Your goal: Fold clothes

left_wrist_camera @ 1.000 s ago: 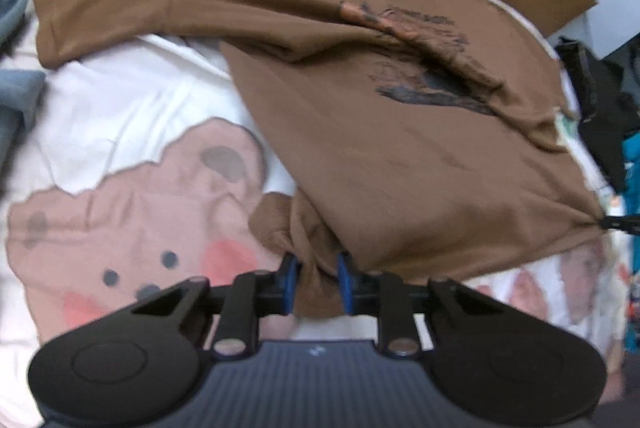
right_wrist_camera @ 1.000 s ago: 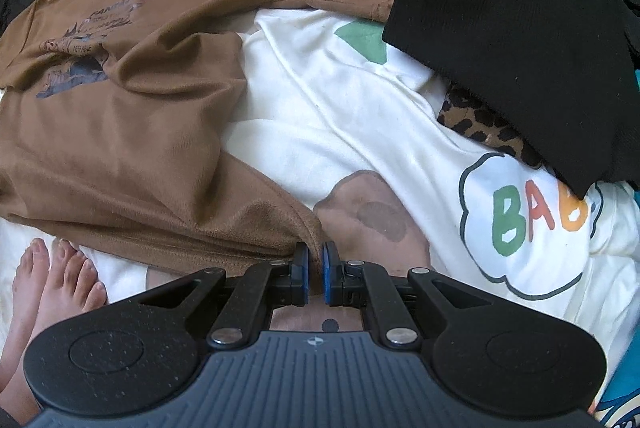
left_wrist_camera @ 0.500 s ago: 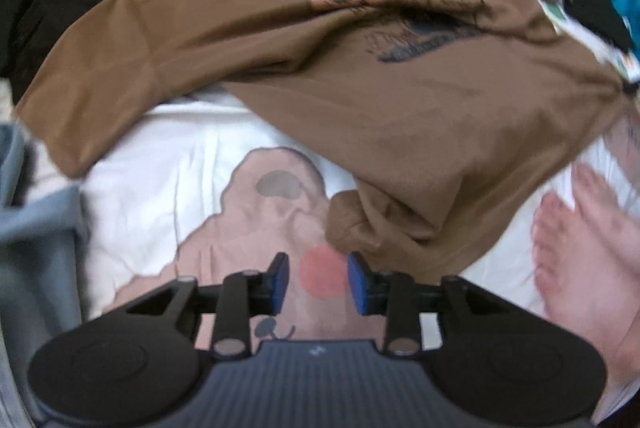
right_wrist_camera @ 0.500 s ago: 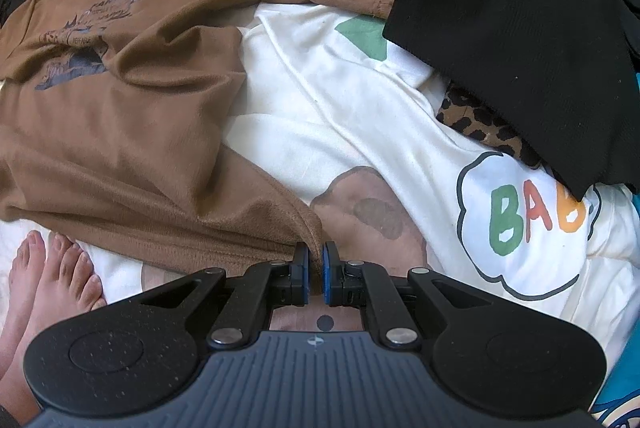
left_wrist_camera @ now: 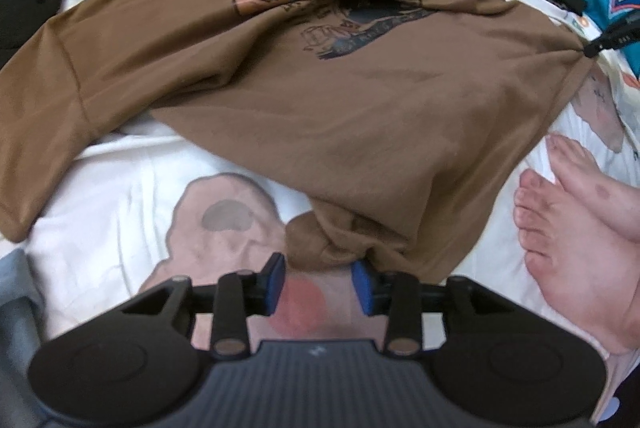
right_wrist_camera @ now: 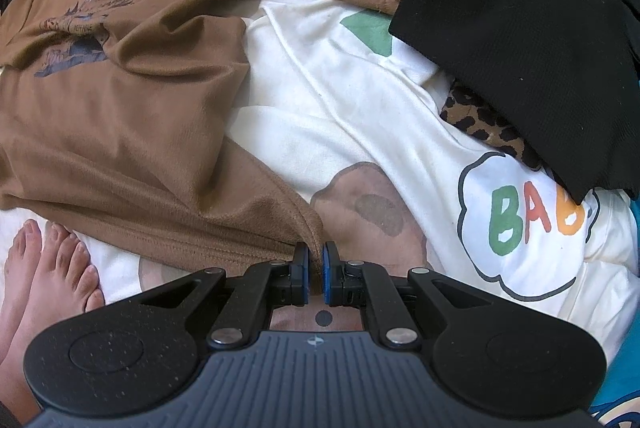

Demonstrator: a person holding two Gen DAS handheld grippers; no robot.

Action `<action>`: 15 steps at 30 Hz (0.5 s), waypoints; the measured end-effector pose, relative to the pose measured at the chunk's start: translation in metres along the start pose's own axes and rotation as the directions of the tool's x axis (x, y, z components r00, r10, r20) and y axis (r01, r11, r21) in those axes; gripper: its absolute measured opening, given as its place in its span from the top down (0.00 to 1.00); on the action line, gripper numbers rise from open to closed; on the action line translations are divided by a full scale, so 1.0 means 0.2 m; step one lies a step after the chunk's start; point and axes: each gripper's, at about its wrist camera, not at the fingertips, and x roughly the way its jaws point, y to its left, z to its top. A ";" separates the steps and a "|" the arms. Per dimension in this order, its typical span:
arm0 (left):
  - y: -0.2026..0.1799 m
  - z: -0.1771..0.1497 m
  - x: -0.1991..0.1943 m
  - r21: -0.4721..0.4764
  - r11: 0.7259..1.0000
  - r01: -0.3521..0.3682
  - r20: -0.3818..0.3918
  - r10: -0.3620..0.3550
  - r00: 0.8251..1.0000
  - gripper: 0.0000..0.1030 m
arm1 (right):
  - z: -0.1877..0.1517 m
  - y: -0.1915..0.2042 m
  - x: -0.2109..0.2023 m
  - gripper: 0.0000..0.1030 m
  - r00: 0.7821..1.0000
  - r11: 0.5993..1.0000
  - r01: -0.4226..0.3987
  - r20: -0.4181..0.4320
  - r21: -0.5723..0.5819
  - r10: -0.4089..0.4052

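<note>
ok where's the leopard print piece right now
In the right wrist view the leopard print piece sits on the right side, peeking out from under the black garment, just above the colourful lettering on the white printed sheet.

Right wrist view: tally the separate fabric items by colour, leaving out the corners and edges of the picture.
Brown: 1, the printed T-shirt
Black: 1, the ribbed garment
Leopard print: 1, the piece under the black garment
White with cartoon prints: 1, the sheet under everything
Total: 4
</note>
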 end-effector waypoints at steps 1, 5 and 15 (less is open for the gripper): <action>0.00 0.00 0.01 -0.001 1.000 0.006 0.001 -0.006 1.000 0.64 | 0.00 0.00 0.00 0.95 1.000 1.000 0.000 -0.001 -0.001 0.000; 0.02 0.00 0.04 -0.046 0.998 0.038 0.008 -0.038 0.999 0.76 | 0.00 0.00 0.01 0.95 1.000 1.000 0.002 -0.006 -0.008 -0.002; 0.10 -0.08 -0.16 -0.234 0.966 0.108 0.063 -0.096 0.993 0.92 | 0.02 0.01 -0.07 0.95 1.000 1.000 -0.014 0.012 0.004 0.014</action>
